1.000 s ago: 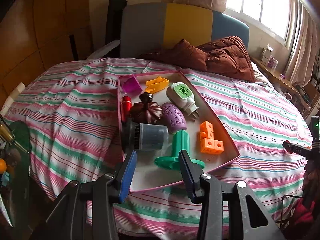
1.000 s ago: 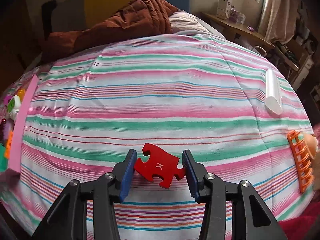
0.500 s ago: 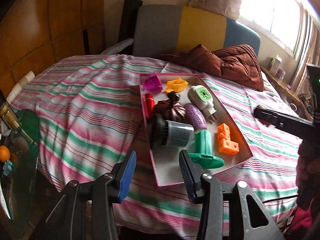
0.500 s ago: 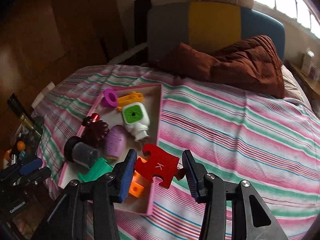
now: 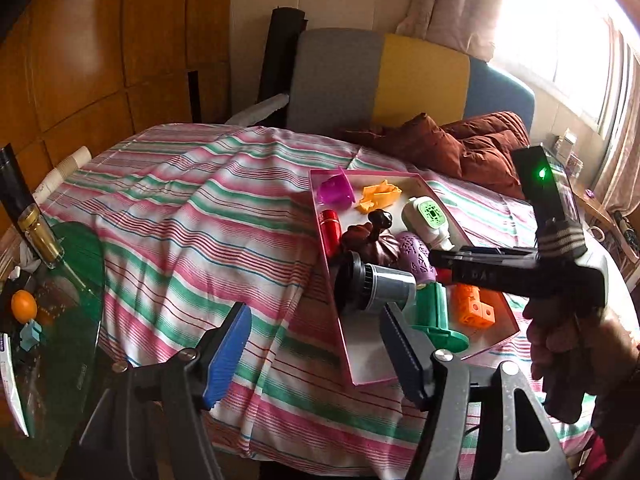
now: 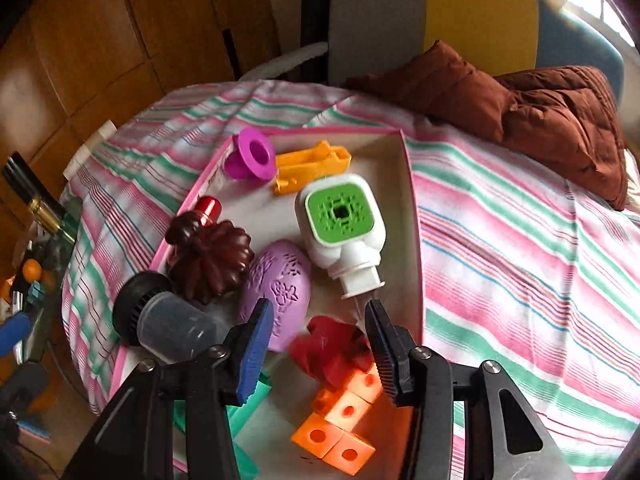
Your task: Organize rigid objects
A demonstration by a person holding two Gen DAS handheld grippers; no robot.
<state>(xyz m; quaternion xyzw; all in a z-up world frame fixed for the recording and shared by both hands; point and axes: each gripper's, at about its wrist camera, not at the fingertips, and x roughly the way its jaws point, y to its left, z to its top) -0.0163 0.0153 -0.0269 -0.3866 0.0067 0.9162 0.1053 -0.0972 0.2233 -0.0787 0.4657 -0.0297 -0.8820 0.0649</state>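
Observation:
A pink-rimmed tray (image 6: 412, 208) lies on the striped bed and holds several toys: a purple egg (image 6: 280, 292), a white and green plug-in unit (image 6: 340, 224), a brown pumpkin (image 6: 212, 256), a grey-black cylinder (image 6: 160, 320) and orange cubes (image 6: 344, 412). My right gripper (image 6: 320, 352) hovers over the tray's near end. Its jaws are opening, and a blurred red puzzle piece (image 6: 332, 348) sits loose between them above the cubes. My left gripper (image 5: 316, 352) hangs before the tray's (image 5: 368, 173) near left corner; its jaws are opening with nothing between them.
A person's hand (image 5: 560, 340) holds the right gripper (image 5: 500, 268) over the tray. At the left stands a green glass table (image 5: 80, 280) with a bottle (image 5: 36, 232) and an orange (image 5: 23, 306). A brown quilt (image 6: 540, 108) lies at the bed's head.
The right gripper swung from the open bedspread to above the tray with the red puzzle piece, then its jaws widened and the piece came loose. The left gripper's jaws spread much wider.

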